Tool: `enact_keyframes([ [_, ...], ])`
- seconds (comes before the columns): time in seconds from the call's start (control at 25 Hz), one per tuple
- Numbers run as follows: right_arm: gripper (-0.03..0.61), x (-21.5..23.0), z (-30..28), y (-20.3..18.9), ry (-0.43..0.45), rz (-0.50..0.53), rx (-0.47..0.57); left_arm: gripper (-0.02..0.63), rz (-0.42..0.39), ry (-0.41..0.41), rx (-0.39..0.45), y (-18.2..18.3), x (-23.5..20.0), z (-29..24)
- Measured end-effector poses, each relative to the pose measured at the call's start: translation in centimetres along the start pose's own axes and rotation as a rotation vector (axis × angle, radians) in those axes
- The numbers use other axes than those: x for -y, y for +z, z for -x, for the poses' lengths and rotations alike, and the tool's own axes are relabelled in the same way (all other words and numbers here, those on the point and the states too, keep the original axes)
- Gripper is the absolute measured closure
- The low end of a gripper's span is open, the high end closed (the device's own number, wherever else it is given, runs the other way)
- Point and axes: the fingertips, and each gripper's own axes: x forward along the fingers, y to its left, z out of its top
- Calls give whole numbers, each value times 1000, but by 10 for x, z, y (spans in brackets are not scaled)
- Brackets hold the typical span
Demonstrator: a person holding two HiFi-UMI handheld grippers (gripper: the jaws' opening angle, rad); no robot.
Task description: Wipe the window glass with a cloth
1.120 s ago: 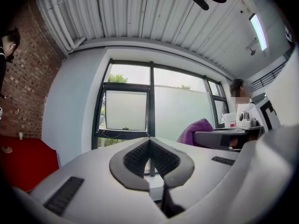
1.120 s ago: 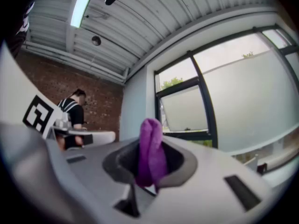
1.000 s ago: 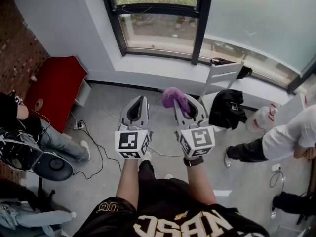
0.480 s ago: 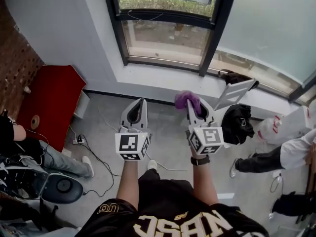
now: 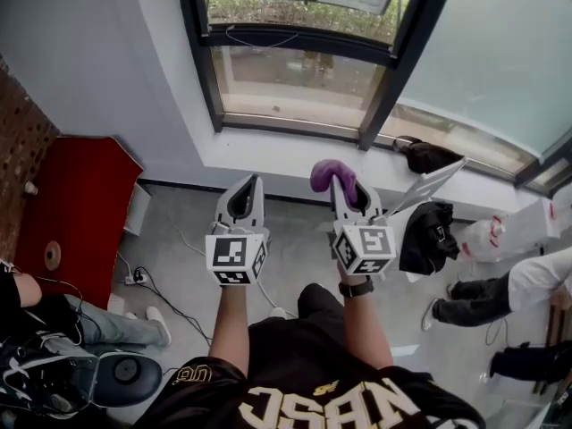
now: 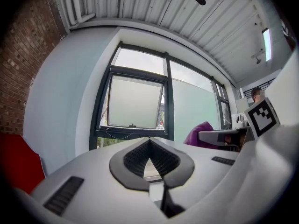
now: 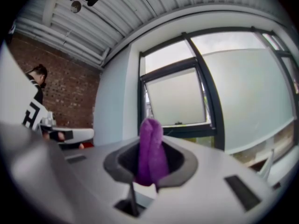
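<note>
My right gripper [image 5: 340, 189] is shut on a purple cloth [image 5: 327, 173], which bulges out between the jaws [image 7: 151, 151]. My left gripper [image 5: 242, 195] is shut with nothing in it [image 6: 149, 158]. Both point at a dark-framed window [image 5: 304, 68] with frosted glass panes [image 6: 131, 102] and a small tilted-open sash [image 7: 176, 98]. The grippers hang short of the glass, above the white sill [image 5: 295, 150]. From the left gripper view the cloth [image 6: 199, 133] shows at the right.
A red cabinet [image 5: 67, 204] stands at the left by a brick wall [image 6: 21, 59]. Under the sill at the right are a white chair [image 5: 427, 183] with dark bags [image 5: 429, 231]. People sit at lower left [image 5: 45, 329] and right [image 5: 527, 280].
I have stepped closer to the window; both grippers moved forward toward the glass, which looks larger. The cloth stays clamped in the right gripper.
</note>
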Motion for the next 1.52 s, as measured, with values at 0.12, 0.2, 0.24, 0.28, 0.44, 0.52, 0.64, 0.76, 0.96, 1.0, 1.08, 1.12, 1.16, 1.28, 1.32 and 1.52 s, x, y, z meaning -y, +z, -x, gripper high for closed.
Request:
enact_keyframes([
  [0.12, 499, 13, -30, -4, -24, -4, -8, 604, -3, -15, -9, -5, -10, -29],
  [0.2, 499, 20, -52, -9, -25, -23, -8, 604, 16, -13, -10, -9, -20, -48],
  [0.24, 499, 25, -65, -13, -23, -32, -8, 604, 20, -13, -11, -12, -24, -59],
  [0.28, 499, 30, -77, -16, -20, -39, -10, 604, 17, -16, -13, -16, -27, -72],
  [0.44, 499, 59, -136, -31, 8, -53, -18, 604, -50, -15, -21, -32, -32, -131],
  [0.52, 499, 77, -172, -34, 23, -62, -20, 604, -66, 21, 5, -34, -41, -167],
  [0.64, 499, 110, -230, -34, 40, -76, -8, 604, -33, 22, 37, -39, -53, -231],
  [0.76, 500, 133, -290, -25, 123, -79, 48, 604, -23, 63, 46, -44, -69, -292],
  [0.96, 500, 153, -382, -54, 201, -111, 9, 604, 11, 149, 50, -63, -119, -358],
  [1.0, 500, 151, -402, -63, 214, -125, -9, 604, 9, 160, 42, -68, -133, -365],
  [1.08, 500, 136, -439, -83, 254, -134, -38, 604, 0, 170, 25, -80, -162, -372],
  [1.12, 500, 126, -458, -92, 274, -149, -36, 604, -7, 164, 16, -86, -175, -375],
  [1.16, 500, 116, -477, -98, 290, -181, -14, 604, -17, 148, 4, -93, -189, -380],
  [1.28, 500, 75, -536, -116, 313, -310, 64, 604, -22, 118, -30, -110, -242, -390],
  [1.32, 500, 56, -555, -125, 320, -320, 64, 604, -10, 116, -37, -116, -262, -391],
  [1.52, 500, -35, -661, -169, 332, -251, 23, 604, 24, 36, -60, -136, -343, -397],
])
